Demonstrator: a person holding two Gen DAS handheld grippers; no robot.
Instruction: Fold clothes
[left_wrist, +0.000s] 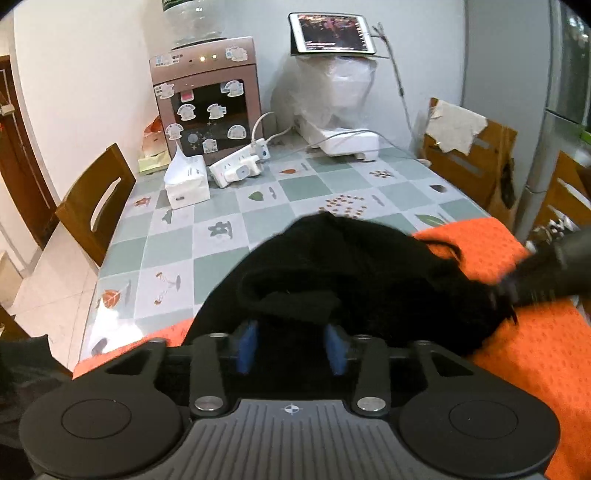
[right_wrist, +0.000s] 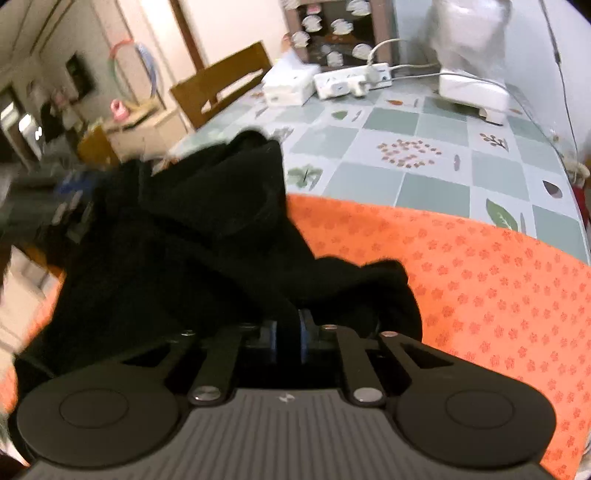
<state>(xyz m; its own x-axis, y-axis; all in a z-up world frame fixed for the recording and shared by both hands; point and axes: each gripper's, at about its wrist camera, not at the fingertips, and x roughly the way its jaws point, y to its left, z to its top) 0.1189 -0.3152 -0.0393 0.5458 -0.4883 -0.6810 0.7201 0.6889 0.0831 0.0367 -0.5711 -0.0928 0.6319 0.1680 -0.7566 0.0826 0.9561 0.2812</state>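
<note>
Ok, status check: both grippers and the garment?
Right gripper shut on black knit garment. Left gripper open, fabric between fingers. Garment bunched on orange patterned cloth. Nothing blocking.

I see white walls (left_wrist: 92, 74), pale tiled floor (left_wrist: 48, 280), dark door (left_wrist: 14, 155) at left. Wooden chairs (left_wrist: 96, 206) flank the checked-cloth table (left_wrist: 221, 206). Indoor lighting.

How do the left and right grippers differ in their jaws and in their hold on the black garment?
The left gripper has its jaws spread wide, with the black garment bunched between the blue pads; the right gripper has its jaws nearly together, pinching a fold of that garment. The left meets the cloth's near edge over the orange cloth; the right holds its right-hand corner. Both carry blue pads.
</note>
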